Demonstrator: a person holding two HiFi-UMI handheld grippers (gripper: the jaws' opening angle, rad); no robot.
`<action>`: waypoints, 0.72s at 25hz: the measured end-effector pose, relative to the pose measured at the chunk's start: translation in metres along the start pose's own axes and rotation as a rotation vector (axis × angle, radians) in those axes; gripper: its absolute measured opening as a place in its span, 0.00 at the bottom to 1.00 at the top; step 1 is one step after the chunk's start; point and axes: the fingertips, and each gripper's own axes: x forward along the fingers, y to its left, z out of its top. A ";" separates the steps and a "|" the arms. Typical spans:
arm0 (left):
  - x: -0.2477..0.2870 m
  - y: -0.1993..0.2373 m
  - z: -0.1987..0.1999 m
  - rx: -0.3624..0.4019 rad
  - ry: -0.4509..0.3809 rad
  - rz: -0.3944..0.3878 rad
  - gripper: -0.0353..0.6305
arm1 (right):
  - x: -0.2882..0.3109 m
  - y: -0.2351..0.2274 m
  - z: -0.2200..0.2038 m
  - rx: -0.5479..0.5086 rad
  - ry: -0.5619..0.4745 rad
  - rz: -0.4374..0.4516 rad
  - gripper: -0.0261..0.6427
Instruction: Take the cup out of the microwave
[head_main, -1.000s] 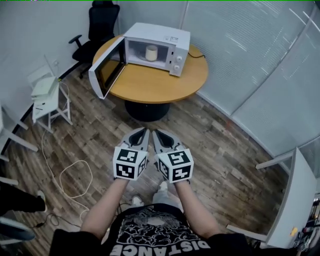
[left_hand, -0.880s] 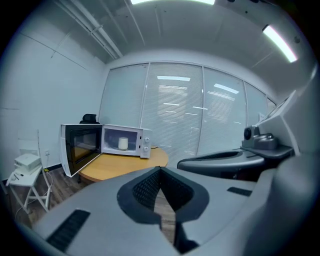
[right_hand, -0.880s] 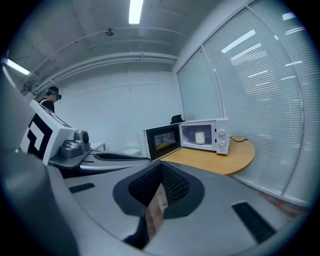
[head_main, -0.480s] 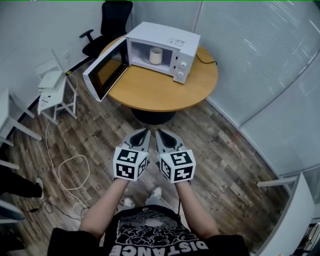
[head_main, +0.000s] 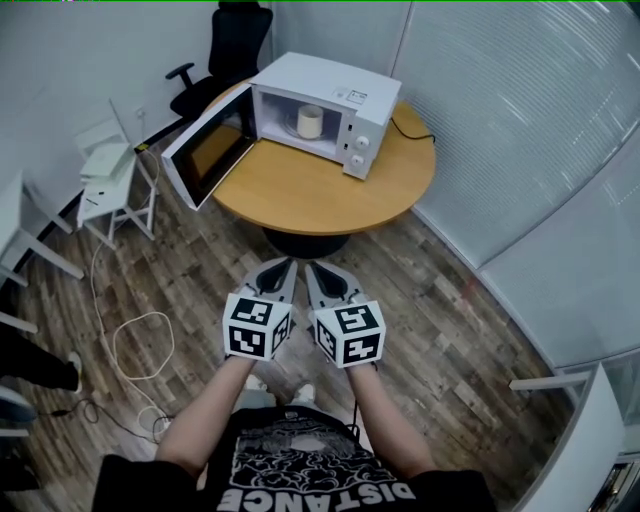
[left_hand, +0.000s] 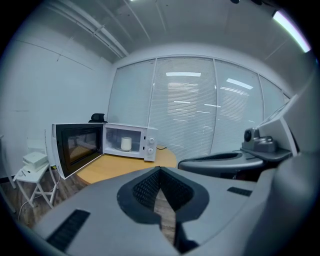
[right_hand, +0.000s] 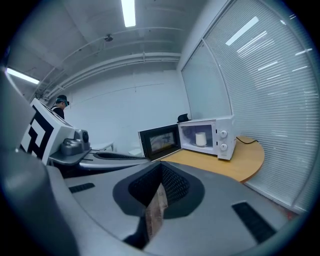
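Left tool (head_main: 284, 264) and right tool (head_main: 313, 266) are both closed on nothing, side by side, well short of the microwave (head_main: 330, 80) on the round surface (head_main: 300, 190). Inside the microwave, behind its open door (head_main: 205, 150), the cup (head_main: 310, 121) stands upright, long axis vertical.

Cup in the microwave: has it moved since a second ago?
No. The cup still stands inside the open microwave, left of its control panel, as before.
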 end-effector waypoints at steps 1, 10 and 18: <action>0.003 0.000 0.002 0.000 -0.003 0.000 0.07 | 0.000 -0.003 0.001 -0.002 -0.002 -0.002 0.06; 0.029 0.010 0.012 -0.012 -0.013 -0.020 0.07 | 0.019 -0.020 0.013 -0.021 -0.003 -0.015 0.06; 0.073 0.045 0.025 -0.019 -0.014 -0.063 0.07 | 0.071 -0.042 0.025 -0.025 0.014 -0.048 0.06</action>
